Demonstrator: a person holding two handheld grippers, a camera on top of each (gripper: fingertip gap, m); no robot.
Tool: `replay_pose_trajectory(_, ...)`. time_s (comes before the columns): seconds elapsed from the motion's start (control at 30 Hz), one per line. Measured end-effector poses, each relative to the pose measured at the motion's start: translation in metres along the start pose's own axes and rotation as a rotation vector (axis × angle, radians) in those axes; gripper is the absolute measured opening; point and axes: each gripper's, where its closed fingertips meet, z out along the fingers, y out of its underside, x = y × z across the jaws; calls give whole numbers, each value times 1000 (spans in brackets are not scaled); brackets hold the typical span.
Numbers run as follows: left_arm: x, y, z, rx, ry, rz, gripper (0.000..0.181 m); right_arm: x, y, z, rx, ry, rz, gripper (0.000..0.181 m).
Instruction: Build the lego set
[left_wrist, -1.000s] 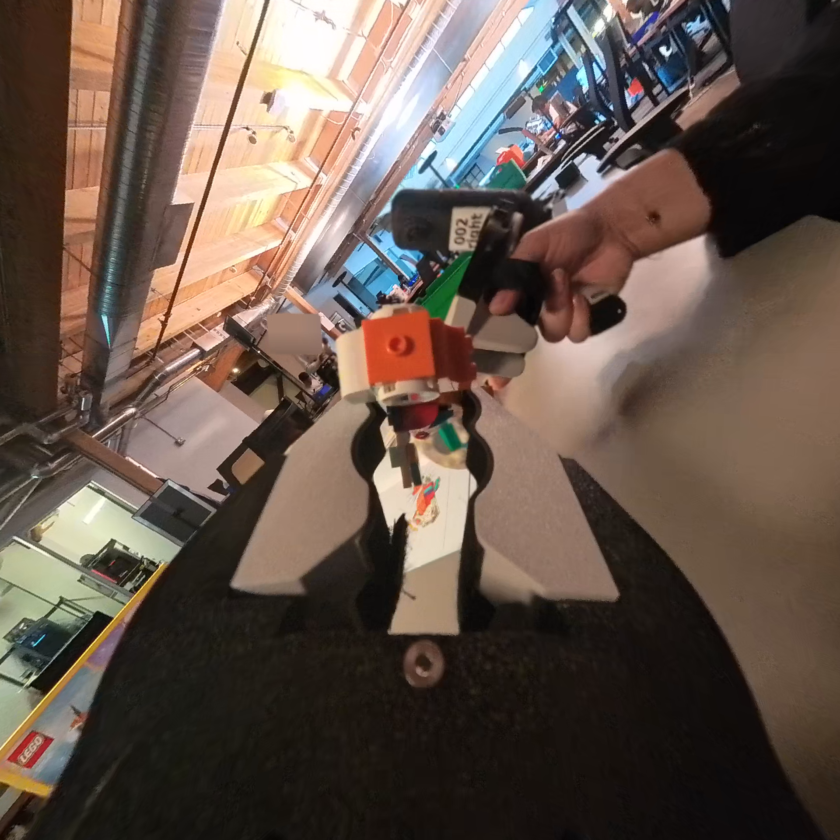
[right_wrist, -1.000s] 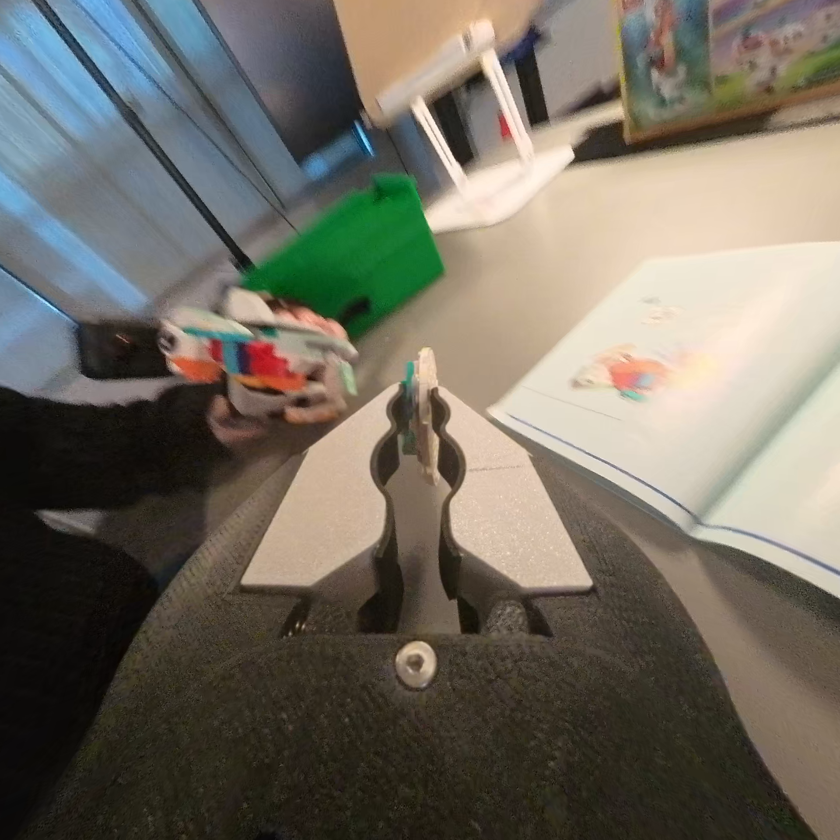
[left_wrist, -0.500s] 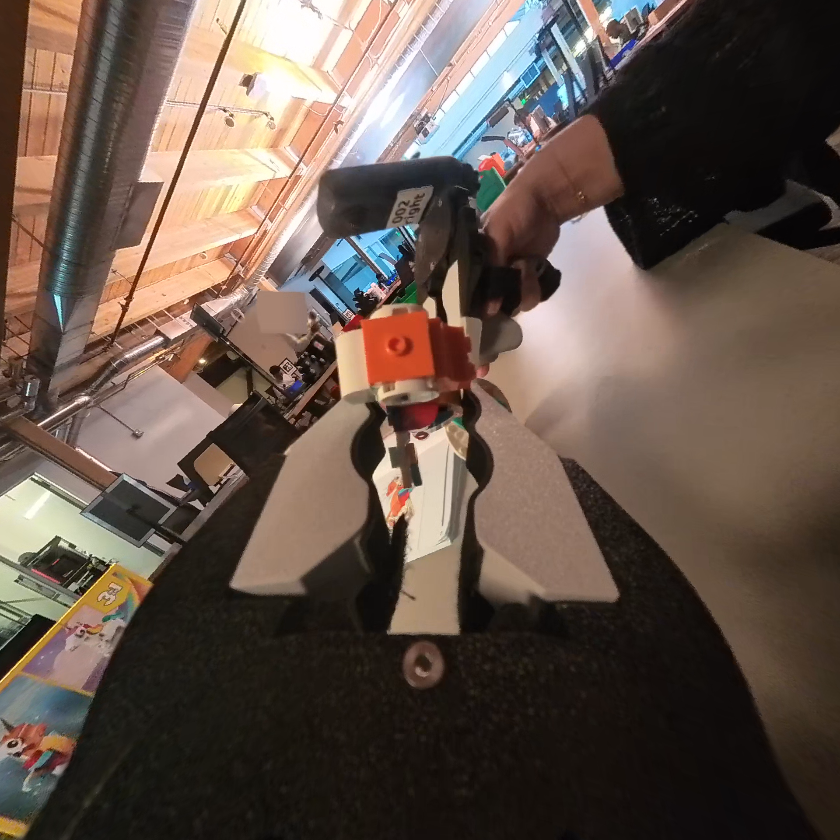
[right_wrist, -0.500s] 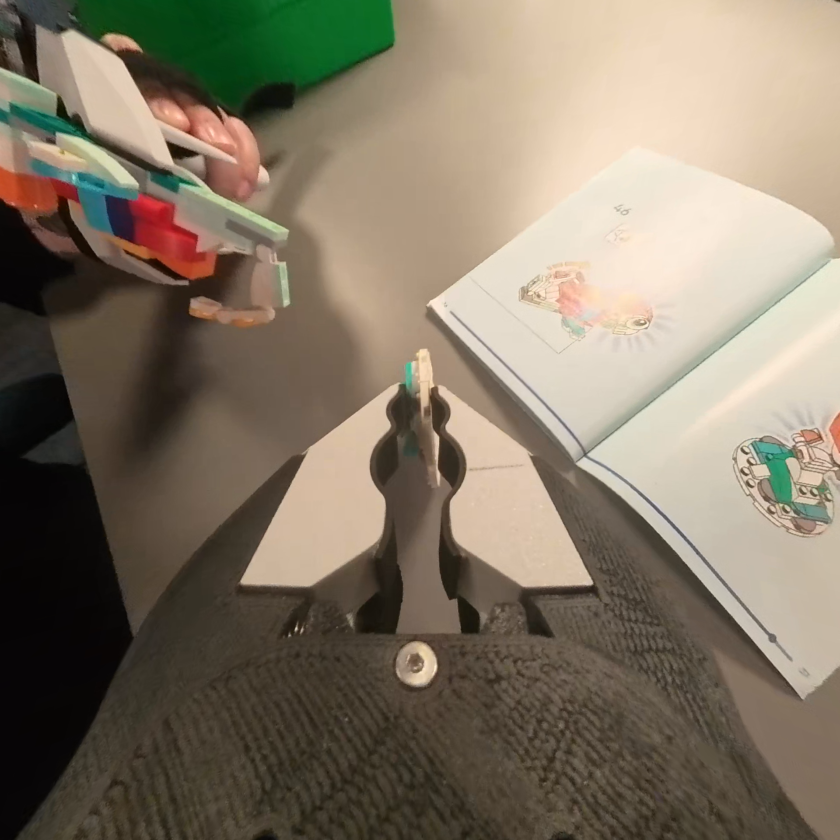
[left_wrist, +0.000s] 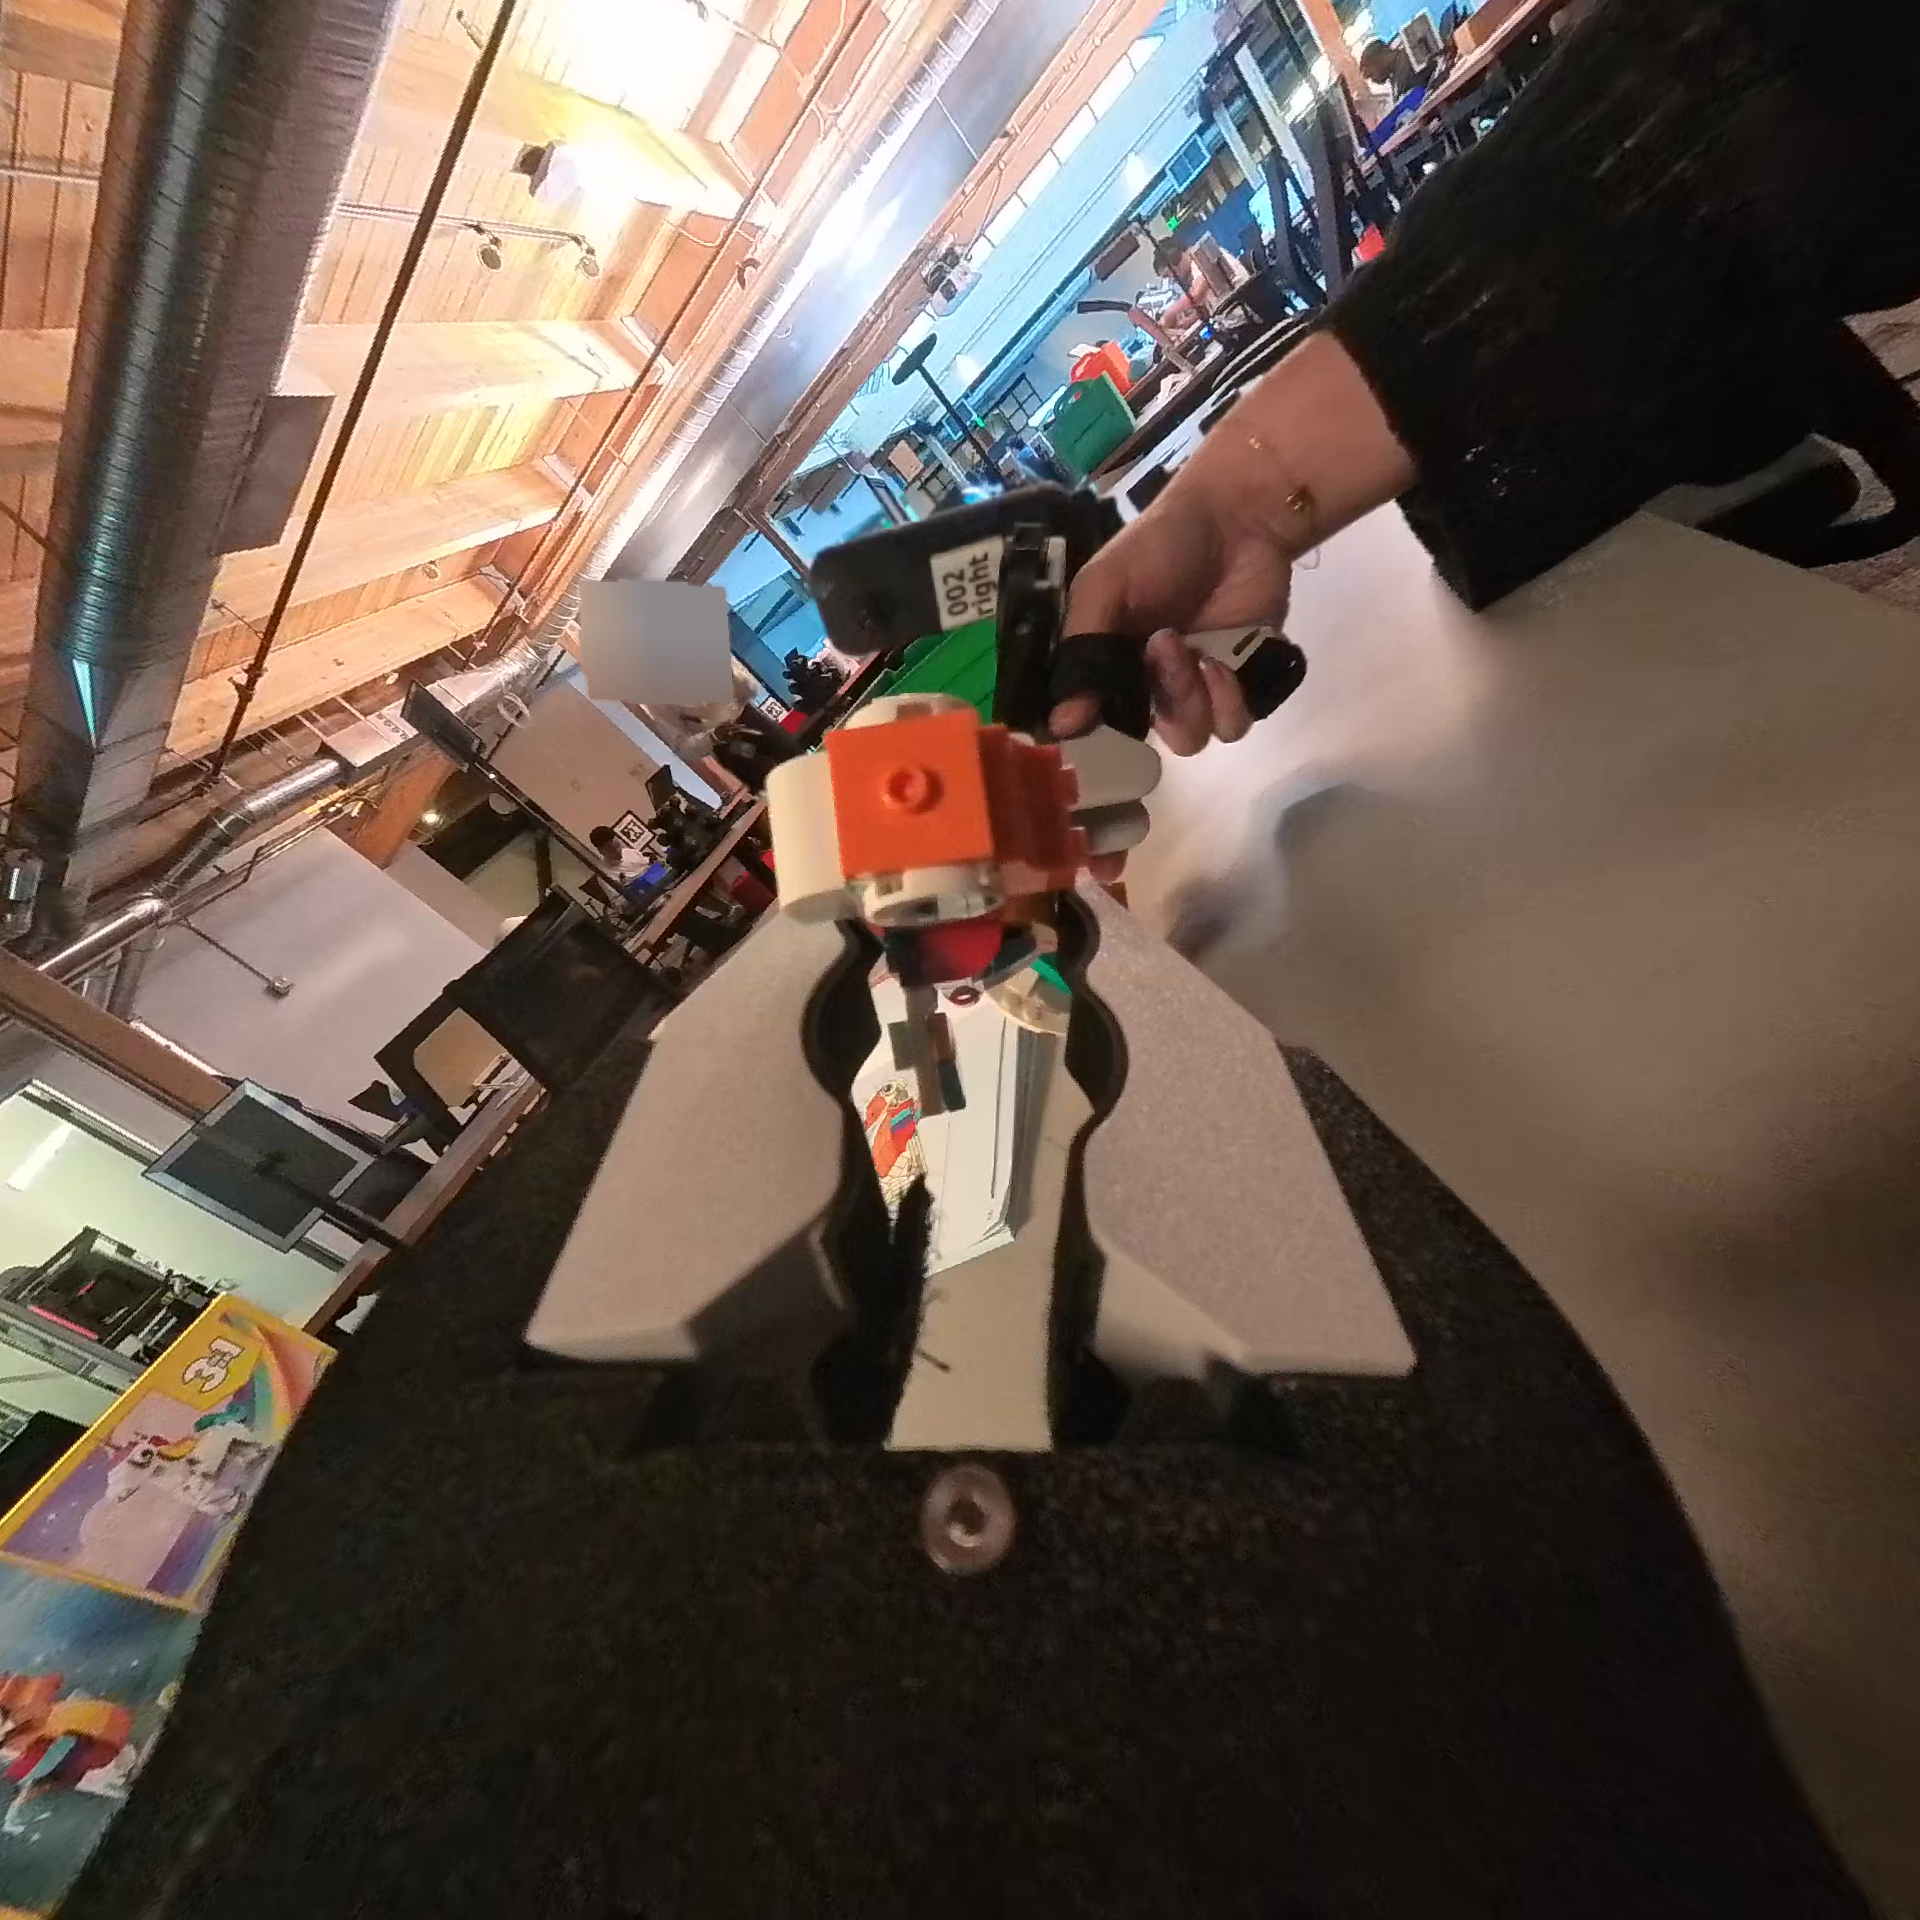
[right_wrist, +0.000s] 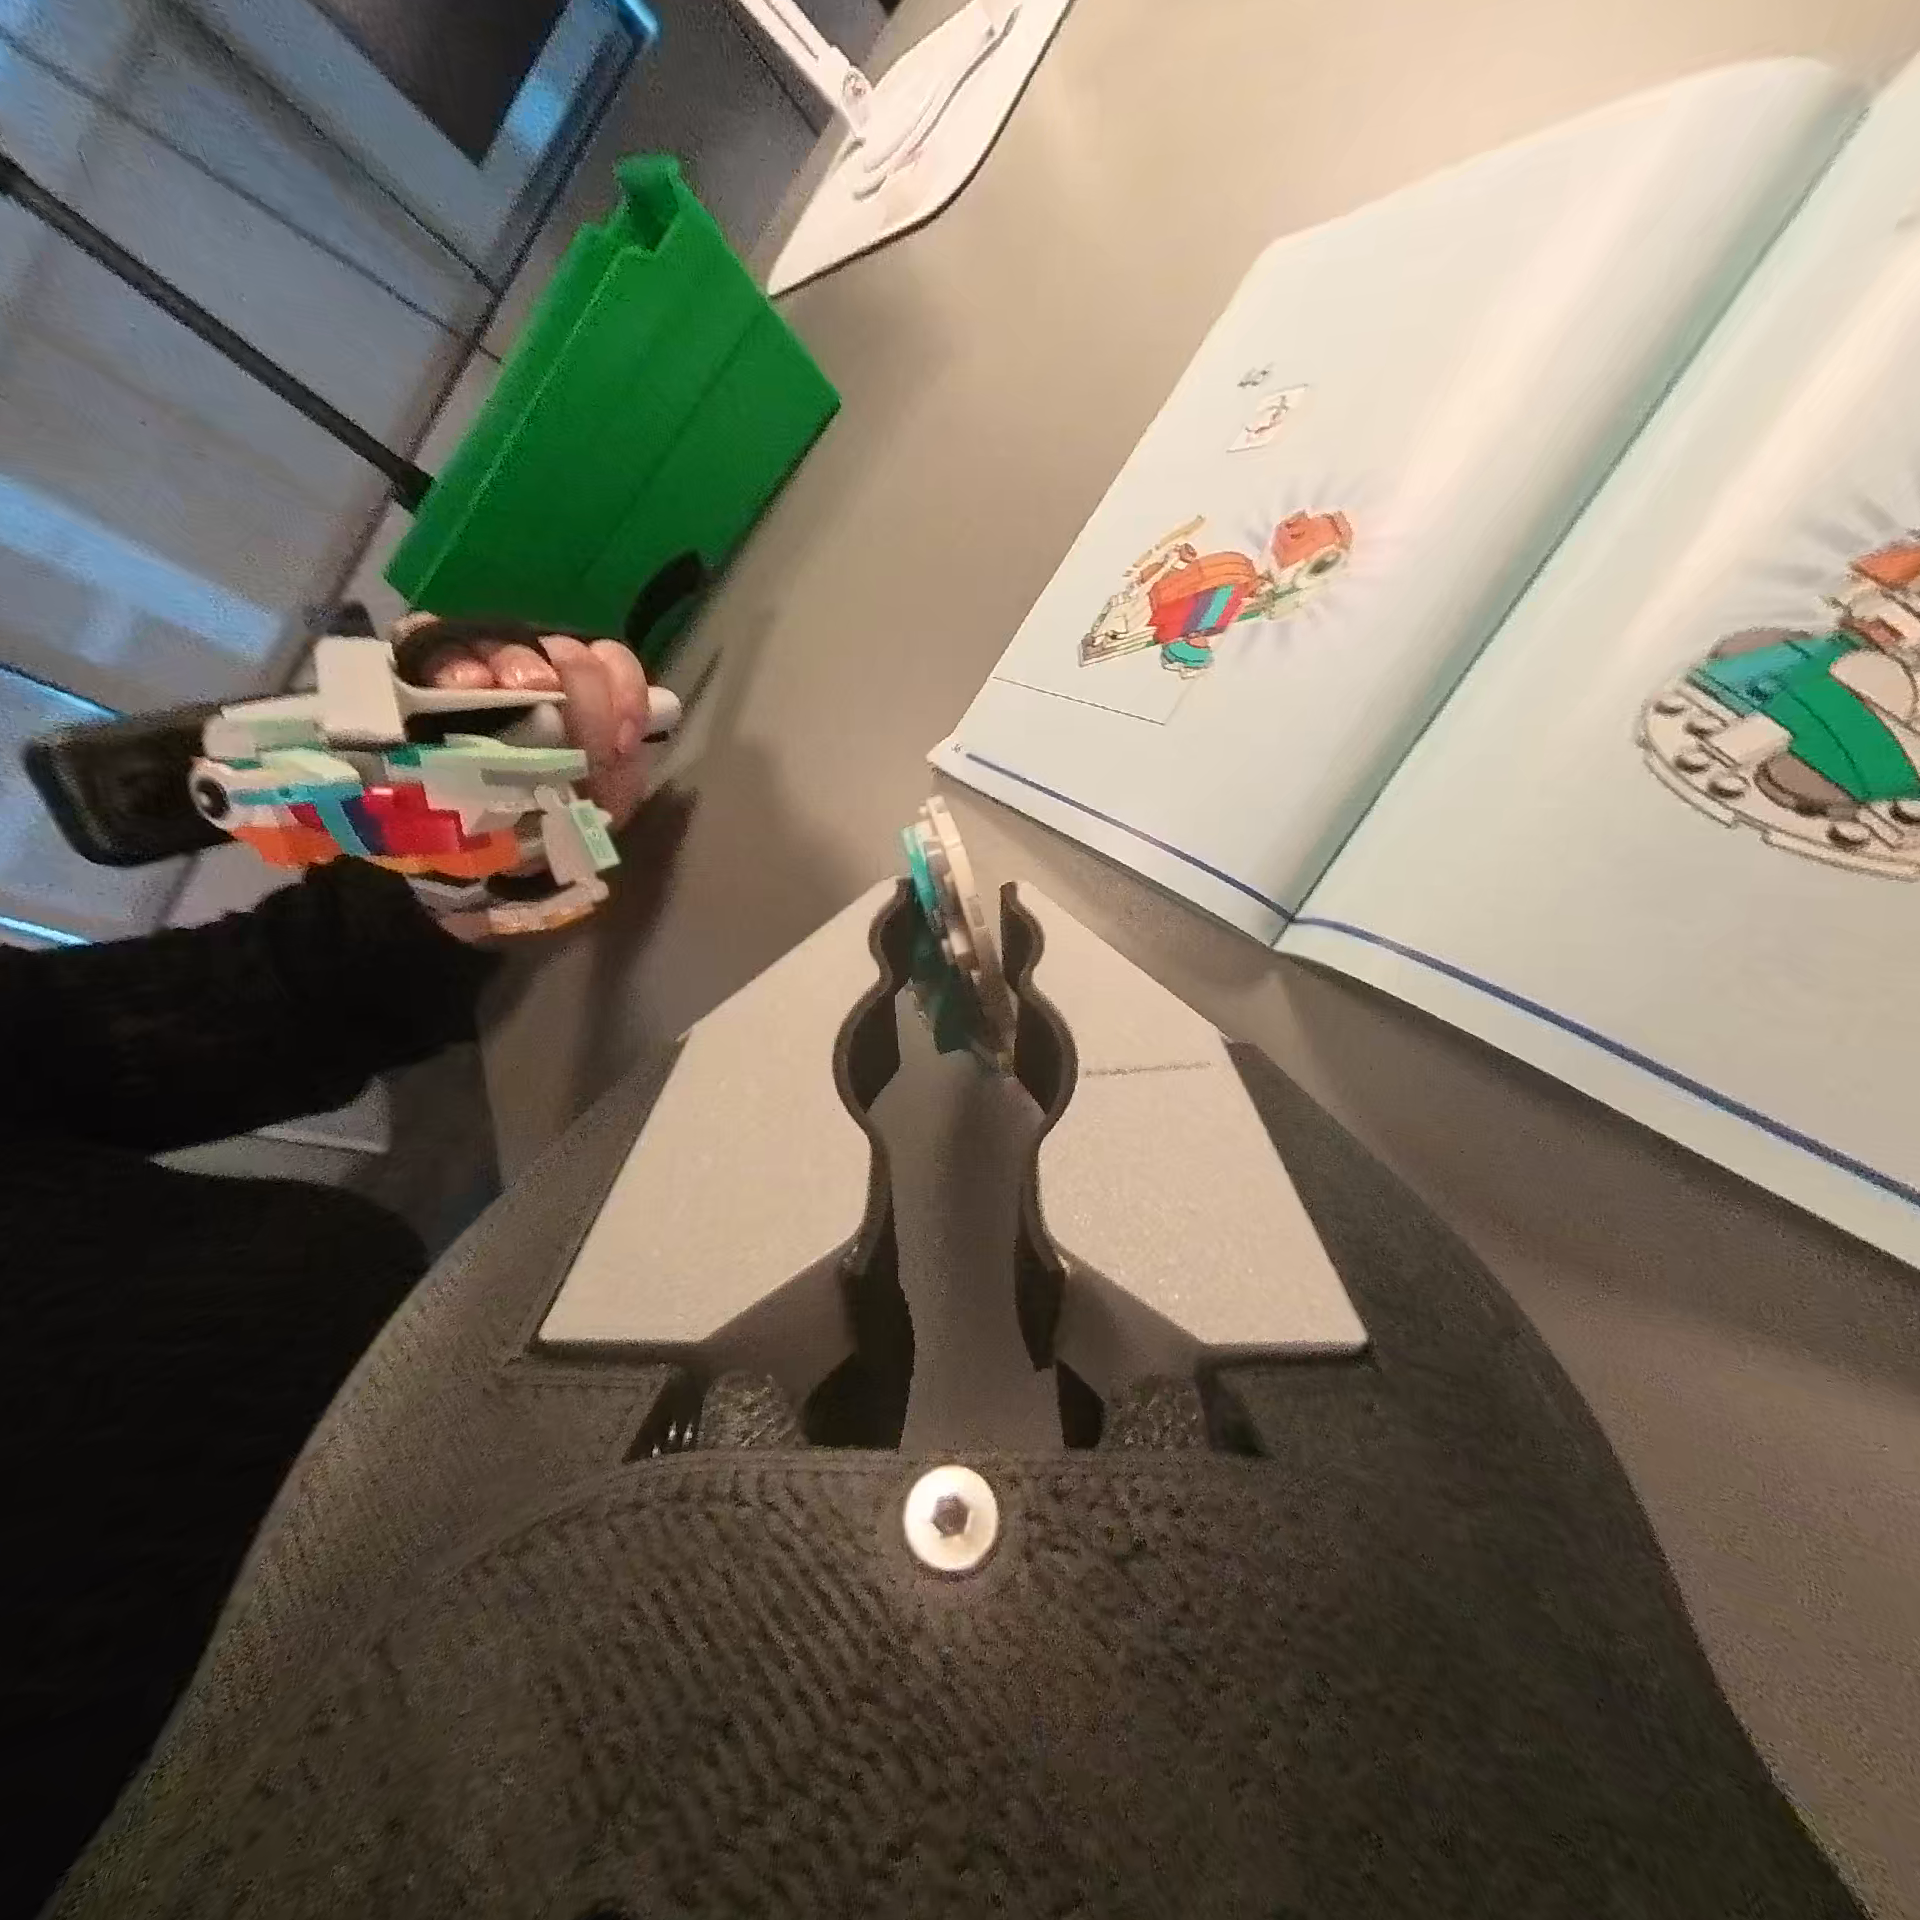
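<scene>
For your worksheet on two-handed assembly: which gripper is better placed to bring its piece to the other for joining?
Probably the right gripper: it pinches only the small round plate piece, while the left gripper holds the bulky model.

Orange face up front on the lego model (left_wrist: 914, 821), white rounded block to its left, darker red-brown stepped bricks to its right, a red knob beneath. From the right wrist view the same model shows stripes: orange, teal, blue, red, under pale mint plates. Light grey fingers (left_wrist: 727, 1132) on the left gripper (left_wrist: 961, 940), speckled black body behind. The right gripper (right_wrist: 951, 966), same grey and black, pinches a round plate piece (right_wrist: 956, 971), tan with teal, perhaps green; it's blurred. Pale blue booklet (right_wrist: 1455, 623) with orange, red and green pictures. Bright green bin (right_wrist: 613, 416). Beige table (right_wrist: 1039, 260). Black sleeve (right_wrist: 208, 1018). Yellow-edged box (left_wrist: 135, 1496), purple and pastel rainbow artwork.
</scene>
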Motion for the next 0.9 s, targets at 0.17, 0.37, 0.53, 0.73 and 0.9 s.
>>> replay_pose_trajectory(0.17, 0, 1, 1, -3, 4, -1, 30, 8, 1, -4, 10, -78, 146, 19)
replay_pose_trajectory(0.37, 1, 3, 3, -16, 11, -9, 30, 10, 2, -4, 28, -162, 265, 26)
replay_pose_trajectory(0.53, 14, 19, 25, -132, 72, -24, 30, 8, 7, -2, 5, -140, 226, 28)
replay_pose_trajectory(0.73, 24, 32, 38, -201, 115, -20, 30, 3, 11, 3, -18, -132, 193, 29)
replay_pose_trajectory(0.9, 19, 35, 39, -214, 108, -44, 30, 3, 10, 3, -15, -138, 193, 29)
